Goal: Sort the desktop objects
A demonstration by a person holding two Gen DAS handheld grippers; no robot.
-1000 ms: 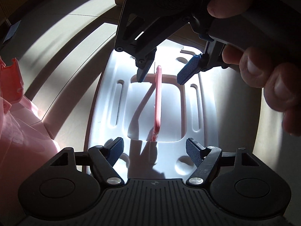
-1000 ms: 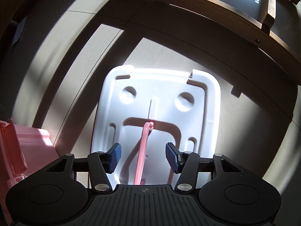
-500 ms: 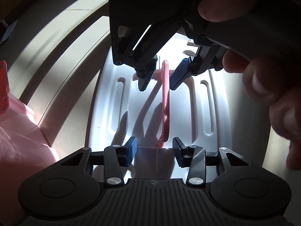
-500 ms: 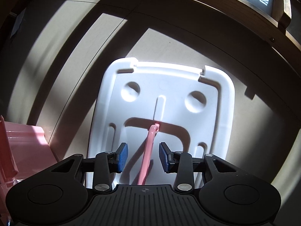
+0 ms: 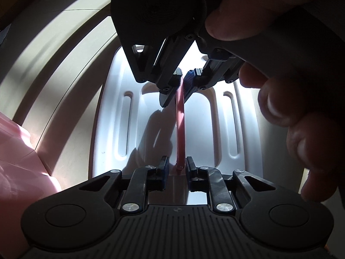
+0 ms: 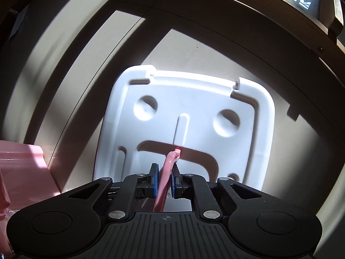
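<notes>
A white plastic lid [image 5: 112, 129] [image 6: 194, 90] lies flat on the beige table. A thin pink handle [image 5: 180, 125] [image 6: 170, 161] arches up from its middle. My right gripper [image 6: 165, 177] is shut on the far end of that handle; in the left wrist view the right gripper [image 5: 183, 84] comes down from above and pinches it. My left gripper [image 5: 176, 168] straddles the handle's near end. Its jaws are closing, and a thin gap still shows beside the left pad.
A pink plastic box [image 5: 17, 161] [image 6: 21, 161] stands just left of the lid. The person's hand [image 5: 301, 118] on the right gripper fills the right of the left wrist view. A wooden rail [image 6: 336, 10] runs along the table's far side.
Both grippers have narrowed from wide open around the pink handle. The right one has sunk a little and now clamps it. The left pads have drawn in close beside its near end.
</notes>
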